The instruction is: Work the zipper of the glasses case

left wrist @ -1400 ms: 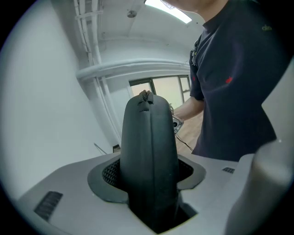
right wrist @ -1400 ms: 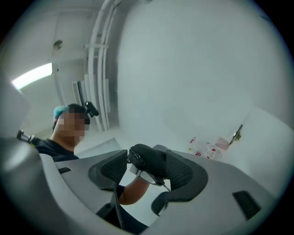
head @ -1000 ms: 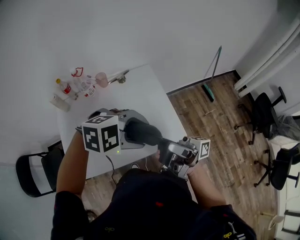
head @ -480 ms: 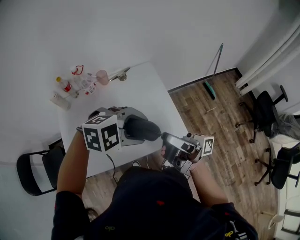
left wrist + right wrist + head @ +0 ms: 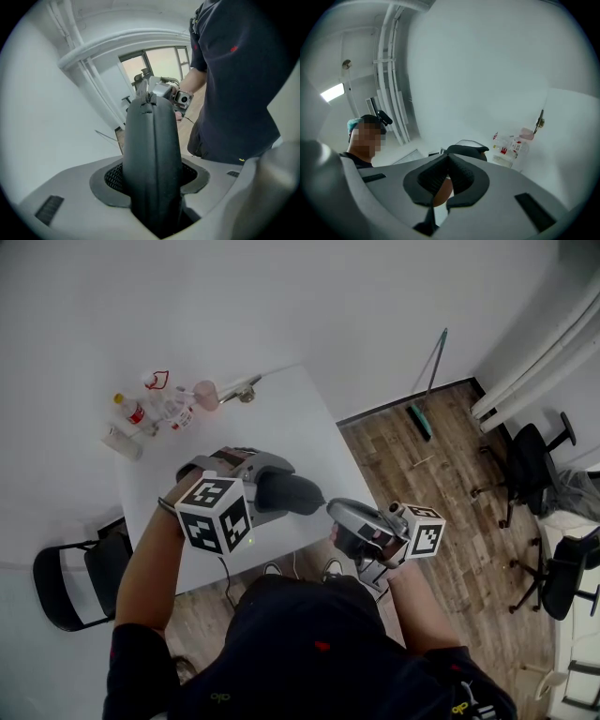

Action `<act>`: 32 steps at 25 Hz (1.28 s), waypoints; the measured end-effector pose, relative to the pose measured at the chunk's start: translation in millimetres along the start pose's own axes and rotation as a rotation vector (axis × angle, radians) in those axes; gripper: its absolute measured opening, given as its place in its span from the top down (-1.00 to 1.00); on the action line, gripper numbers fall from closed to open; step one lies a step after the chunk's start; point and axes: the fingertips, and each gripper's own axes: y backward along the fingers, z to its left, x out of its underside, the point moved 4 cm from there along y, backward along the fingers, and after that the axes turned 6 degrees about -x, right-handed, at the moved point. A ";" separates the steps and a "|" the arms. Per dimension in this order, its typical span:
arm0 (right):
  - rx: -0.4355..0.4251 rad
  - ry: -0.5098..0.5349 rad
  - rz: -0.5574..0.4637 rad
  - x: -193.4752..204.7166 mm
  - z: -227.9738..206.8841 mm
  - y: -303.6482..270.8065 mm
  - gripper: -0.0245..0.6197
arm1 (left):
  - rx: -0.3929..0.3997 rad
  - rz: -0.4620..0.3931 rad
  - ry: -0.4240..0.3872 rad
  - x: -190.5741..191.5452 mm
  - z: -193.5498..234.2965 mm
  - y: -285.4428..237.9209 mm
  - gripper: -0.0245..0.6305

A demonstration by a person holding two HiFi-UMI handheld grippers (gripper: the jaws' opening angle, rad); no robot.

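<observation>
Holding glasses case (image 5: 151,136) in left gripper (image 5: 151,185). Just shut right gripper (image 5: 446,158) at case's right end, no tab seen inside. Risk: missed pinch, empty pull.

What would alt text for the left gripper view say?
A dark glasses case stands clamped in the jaws of the left gripper, its zipper seam running up the middle. At its far tip sits the right gripper, jaws just closed by the zipper pull; the person's dark shirt fills the right side.

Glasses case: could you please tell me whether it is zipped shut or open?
Shut, as far as shows: the left gripper view has the glasses case with its halves meeting along a closed seam.
</observation>
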 end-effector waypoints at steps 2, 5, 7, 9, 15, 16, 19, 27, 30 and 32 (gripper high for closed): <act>0.029 0.038 0.028 -3.1 2.6 -4.4 0.86 | -0.025 0.030 -0.019 3.1 1.6 -3.1 0.11; 0.088 0.096 0.054 -7.9 6.4 -9.7 0.86 | -0.052 0.082 -0.041 4.6 5.3 -8.4 0.11; 0.141 0.146 0.072 -9.4 8.0 -14.7 0.86 | -0.063 0.121 -0.056 6.4 7.9 -13.1 0.11; 0.180 0.192 0.092 -10.0 9.5 -21.6 0.86 | -0.070 0.151 -0.065 7.6 10.4 -18.4 0.11; 0.257 0.280 0.180 -7.1 10.9 -41.0 0.86 | -0.044 0.169 -0.036 13.4 7.4 -30.6 0.12; 0.284 0.291 0.192 -6.9 9.7 -40.8 0.86 | -0.048 0.179 -0.032 15.4 6.8 -31.9 0.12; 0.375 0.348 0.224 -5.1 5.9 -39.9 0.86 | -0.056 0.209 -0.031 21.5 6.5 -36.8 0.12; 0.388 0.527 0.209 -17.1 20.9 -40.1 0.85 | -0.091 0.103 0.037 16.4 6.8 -34.9 0.12; 0.405 0.647 0.159 -34.0 33.0 -32.5 0.85 | -0.183 -0.030 0.151 7.9 20.1 -21.7 0.12; 0.454 0.736 0.118 -49.2 38.9 -24.8 0.85 | -0.279 -0.129 0.250 3.1 33.4 -7.9 0.12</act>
